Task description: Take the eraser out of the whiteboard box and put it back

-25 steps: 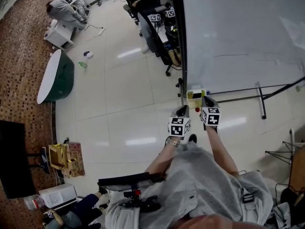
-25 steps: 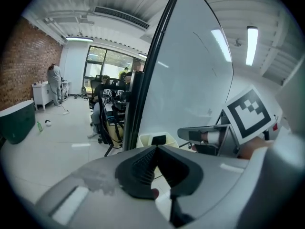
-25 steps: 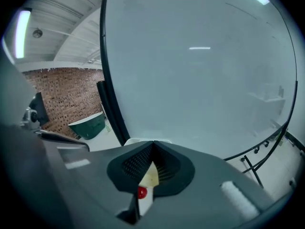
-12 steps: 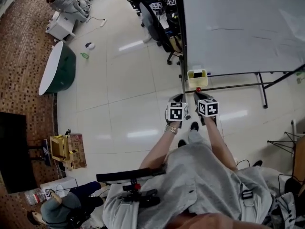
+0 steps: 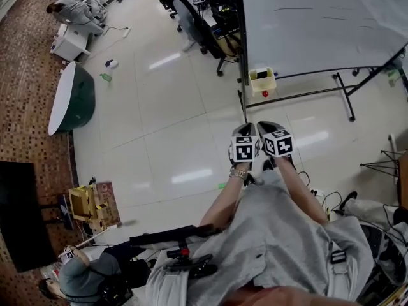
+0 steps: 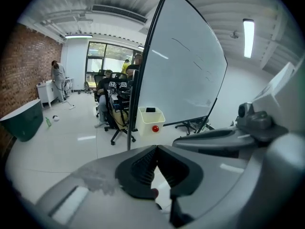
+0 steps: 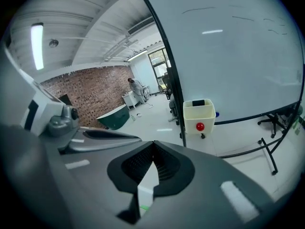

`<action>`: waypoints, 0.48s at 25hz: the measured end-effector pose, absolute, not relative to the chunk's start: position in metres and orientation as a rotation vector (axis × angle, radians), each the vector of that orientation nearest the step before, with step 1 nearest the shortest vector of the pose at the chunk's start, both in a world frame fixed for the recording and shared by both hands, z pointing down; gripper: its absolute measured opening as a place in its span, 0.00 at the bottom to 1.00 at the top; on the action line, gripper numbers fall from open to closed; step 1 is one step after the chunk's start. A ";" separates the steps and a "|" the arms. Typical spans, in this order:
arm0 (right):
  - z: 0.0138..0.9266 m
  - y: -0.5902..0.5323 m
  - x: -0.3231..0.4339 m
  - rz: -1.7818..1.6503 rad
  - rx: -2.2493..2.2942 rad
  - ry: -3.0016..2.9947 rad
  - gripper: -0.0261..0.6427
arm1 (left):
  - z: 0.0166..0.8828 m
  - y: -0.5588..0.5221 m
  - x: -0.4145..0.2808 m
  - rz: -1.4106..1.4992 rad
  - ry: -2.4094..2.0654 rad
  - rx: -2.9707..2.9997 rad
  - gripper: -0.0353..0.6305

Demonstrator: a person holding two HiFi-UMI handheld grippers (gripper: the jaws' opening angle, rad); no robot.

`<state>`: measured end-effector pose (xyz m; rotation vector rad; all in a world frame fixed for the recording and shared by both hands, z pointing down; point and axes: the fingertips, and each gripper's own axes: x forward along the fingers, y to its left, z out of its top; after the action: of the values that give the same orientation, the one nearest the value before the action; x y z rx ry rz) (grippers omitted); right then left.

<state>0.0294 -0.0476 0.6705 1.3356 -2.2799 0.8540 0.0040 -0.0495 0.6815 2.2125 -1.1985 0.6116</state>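
Observation:
A cream whiteboard box [image 5: 262, 81] with a red knob hangs at the lower left corner of the whiteboard [image 5: 319, 18]. The dark eraser [image 5: 261, 74] lies inside it. The box [image 6: 150, 121] and eraser [image 6: 150, 110] also show well ahead in the left gripper view, and the box [image 7: 198, 114] with the eraser [image 7: 198, 102] in the right gripper view. My left gripper [image 5: 245, 128] and right gripper [image 5: 268, 127] are side by side over the floor, well short of the box. Both are shut with nothing in them; the left gripper [image 6: 156, 147] and right gripper [image 7: 152, 142] have their tips together.
The whiteboard's stand legs [image 5: 341, 94] spread over the white floor. Office chairs [image 5: 201, 24] crowd the board's left edge. A green white-topped table [image 5: 70, 101] stands far left, a cardboard box [image 5: 86, 209] lower left. Cables [image 5: 322, 199] lie at my right.
Both grippers have drawn back from the whiteboard box, which now sits farther away and higher in the head view. Both stay shut.

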 end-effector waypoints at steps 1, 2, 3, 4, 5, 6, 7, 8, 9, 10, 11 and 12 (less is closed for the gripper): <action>0.666 -0.046 0.029 0.844 1.340 -2.288 0.04 | 0.680 -0.046 0.005 0.609 -1.206 2.215 0.06; 0.662 -0.046 0.029 0.832 1.346 -2.294 0.04 | 0.679 -0.045 0.005 0.610 -1.215 2.214 0.06; 0.659 -0.046 0.029 0.822 1.349 -2.299 0.04 | 0.679 -0.044 0.004 0.615 -1.228 2.210 0.06; 0.657 -0.047 0.029 0.815 1.350 -2.304 0.04 | 0.678 -0.044 0.003 0.618 -1.241 2.207 0.06; 0.654 -0.048 0.027 0.811 1.348 -2.312 0.04 | 0.675 -0.045 0.003 0.613 -1.250 2.210 0.06; 0.651 -0.050 0.026 0.807 1.346 -2.321 0.04 | 0.671 -0.048 0.004 0.604 -1.257 2.217 0.06; 0.647 -0.053 0.026 0.805 1.343 -2.330 0.04 | 0.667 -0.051 0.006 0.596 -1.265 2.223 0.06; 0.644 -0.055 0.029 0.806 1.342 -2.338 0.04 | 0.663 -0.054 0.009 0.587 -1.272 2.225 0.06; 0.642 -0.056 0.033 0.811 1.342 -2.343 0.04 | 0.661 -0.056 0.014 0.577 -1.276 2.225 0.06; 0.641 -0.058 0.038 0.817 1.339 -2.347 0.04 | 0.659 -0.057 0.019 0.567 -1.277 2.224 0.06; 0.640 -0.059 0.042 0.823 1.335 -2.352 0.04 | 0.659 -0.058 0.024 0.560 -1.279 2.225 0.06; 0.640 -0.060 0.046 0.831 1.332 -2.356 0.04 | 0.659 -0.059 0.028 0.556 -1.279 2.230 0.06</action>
<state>0.0459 -0.0597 0.6399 1.3320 -2.3556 0.8306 0.0280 -0.0589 0.6586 2.2302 -1.2789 0.5562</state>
